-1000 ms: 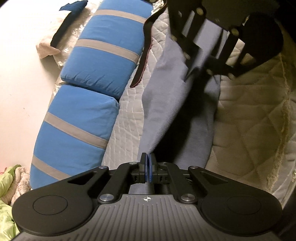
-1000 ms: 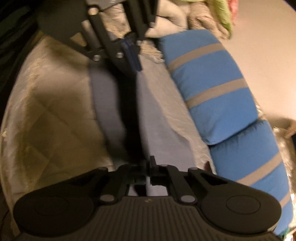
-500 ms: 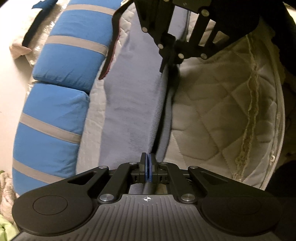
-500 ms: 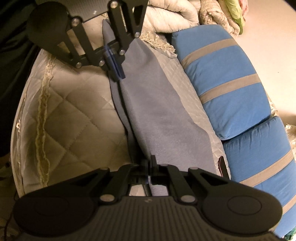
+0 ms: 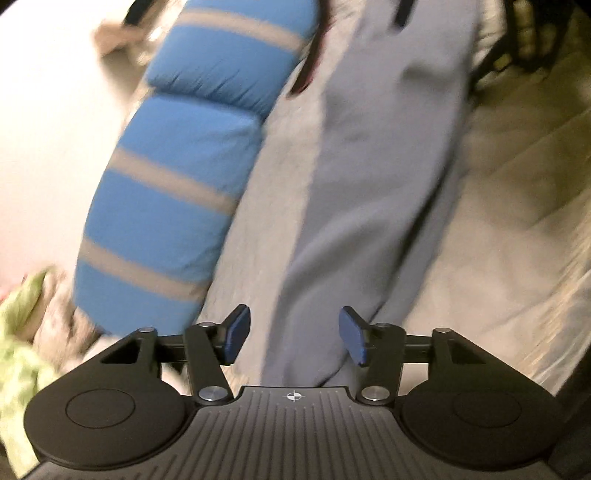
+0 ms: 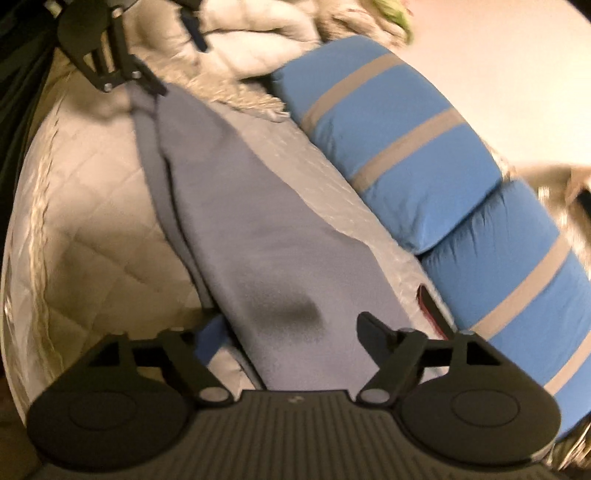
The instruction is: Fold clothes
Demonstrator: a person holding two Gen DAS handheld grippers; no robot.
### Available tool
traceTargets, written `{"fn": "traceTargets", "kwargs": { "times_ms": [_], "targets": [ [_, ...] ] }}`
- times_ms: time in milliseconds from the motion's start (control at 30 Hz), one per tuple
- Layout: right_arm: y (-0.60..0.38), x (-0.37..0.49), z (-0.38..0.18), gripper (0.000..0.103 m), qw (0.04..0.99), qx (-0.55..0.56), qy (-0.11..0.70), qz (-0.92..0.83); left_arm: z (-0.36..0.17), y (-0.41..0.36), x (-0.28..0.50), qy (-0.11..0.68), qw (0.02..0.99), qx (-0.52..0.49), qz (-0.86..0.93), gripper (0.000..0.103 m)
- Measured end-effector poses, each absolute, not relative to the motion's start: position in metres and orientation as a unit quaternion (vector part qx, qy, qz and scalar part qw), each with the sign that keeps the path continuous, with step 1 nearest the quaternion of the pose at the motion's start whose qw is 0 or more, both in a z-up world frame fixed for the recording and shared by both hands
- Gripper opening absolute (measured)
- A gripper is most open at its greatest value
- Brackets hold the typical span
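Left wrist view, blurred, looks along a bed whose quilted cream cover [image 5: 517,206] fills the right side and runs to the far end. Against the cover's left edge lie two blue pillows [image 5: 177,177] with grey stripes, end to end. Between pillows and bare quilt a long grey garment [image 5: 373,177] lies flat on the bed, folded narrow, stretching from the near edge to the far end. Green fabric [image 5: 18,339] is bunched at the near left. The left tool [image 5: 293,338] has just been opening; its blue pads stand apart on either side of the garment's near end, pressing on nothing.

Right wrist view shows the same garment [image 6: 258,229] from its other end, pillows [image 6: 406,155] now on the right, a heap of pale bedding [image 6: 258,22] at the far end. The right tool [image 6: 291,339] has also just been opening, jaws wide, cloth lying loose between them
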State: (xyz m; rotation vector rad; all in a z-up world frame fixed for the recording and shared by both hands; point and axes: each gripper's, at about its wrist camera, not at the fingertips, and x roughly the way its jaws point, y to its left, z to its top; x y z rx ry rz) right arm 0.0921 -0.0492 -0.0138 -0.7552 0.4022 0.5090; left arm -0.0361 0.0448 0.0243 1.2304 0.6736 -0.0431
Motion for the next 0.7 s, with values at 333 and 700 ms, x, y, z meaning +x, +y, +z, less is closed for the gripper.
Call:
{"fn": "traceTargets", "kwargs": {
  "times_ms": [333,700],
  "targets": [
    [-0.047,0.079,-0.01,0.091,0.88,-0.351,0.166,0.273,0.007,0.114,-0.031,0.365,0.721,0.589,0.0,0.052],
    [0.013,0.085,-0.011,0.091,0.874,-0.393,0.119,0.262,-0.013,0.134,-0.022,0.347,0.743,0.572,-0.005,0.052]
  ]
}}
